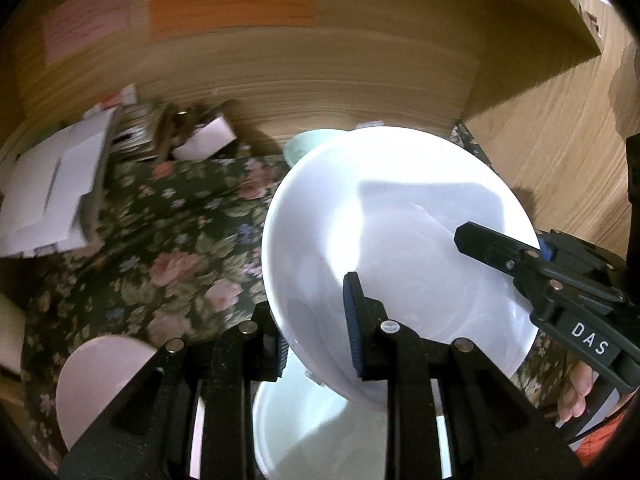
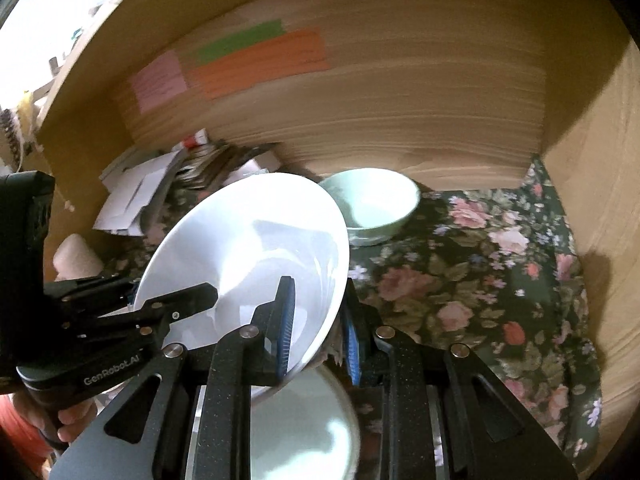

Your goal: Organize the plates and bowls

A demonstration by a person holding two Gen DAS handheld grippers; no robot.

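Right wrist view shows both grippers (image 2: 316, 328) clamping the tilted white bowl's (image 2: 248, 256) rim; uneven pulling could drop it.

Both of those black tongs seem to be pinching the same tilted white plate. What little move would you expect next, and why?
Probably lowering the tilted glossy white plate flat onto the second white dish directly beneath it. The left tongs and right tongs each clamp the plate's rim from opposite sides, so it hangs off the dark floral tablecloth, with that lower dish seemingly the nearest stacking spot.
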